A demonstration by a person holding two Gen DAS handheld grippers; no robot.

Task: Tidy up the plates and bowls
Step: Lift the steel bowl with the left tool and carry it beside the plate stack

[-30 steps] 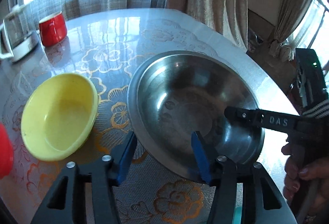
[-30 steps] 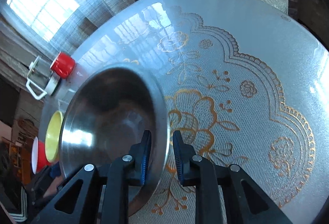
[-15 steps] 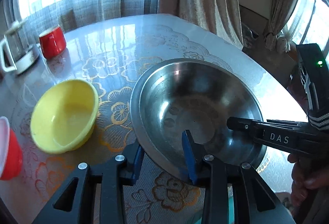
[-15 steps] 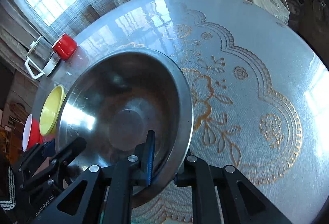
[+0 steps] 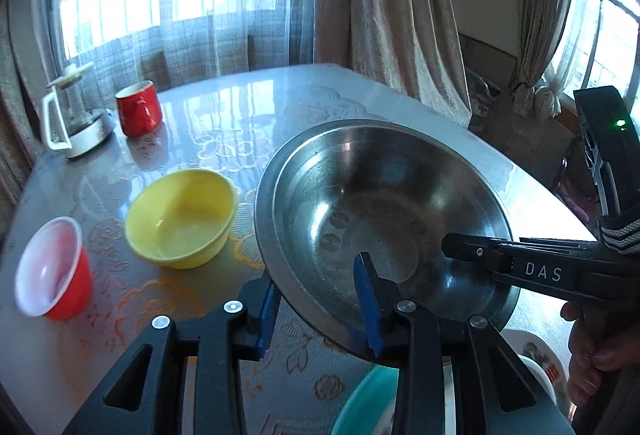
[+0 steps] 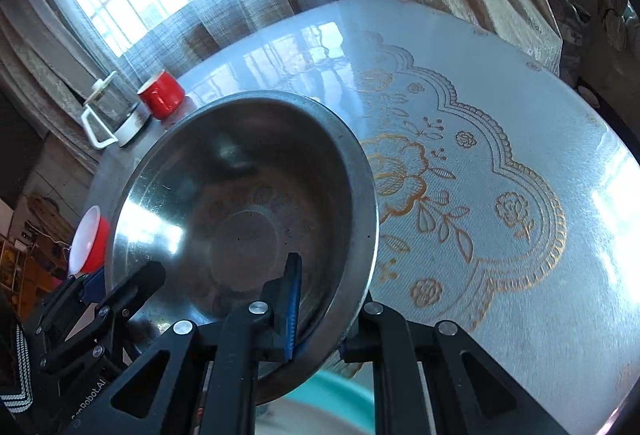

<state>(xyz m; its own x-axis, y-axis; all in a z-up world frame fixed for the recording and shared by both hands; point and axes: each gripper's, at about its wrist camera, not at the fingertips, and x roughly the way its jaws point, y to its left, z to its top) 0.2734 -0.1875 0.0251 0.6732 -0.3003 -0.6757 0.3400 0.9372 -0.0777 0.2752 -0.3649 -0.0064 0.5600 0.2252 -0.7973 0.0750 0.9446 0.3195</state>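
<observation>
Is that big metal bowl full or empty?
Empty: the steel bowl shows its bare shiny bottom in both views, with nothing inside but the jaws' tips.

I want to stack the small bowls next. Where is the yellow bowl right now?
In the left wrist view, the yellow bowl sits on the table, left of the steel bowl, with the red cup at its left.

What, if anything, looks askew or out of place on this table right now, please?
Only the steel bowl: it hangs tilted above the table, gripped at its rim by the left gripper and the right gripper. The yellow bowl, red cups and jug stand upright; nothing looks spilled.
</observation>
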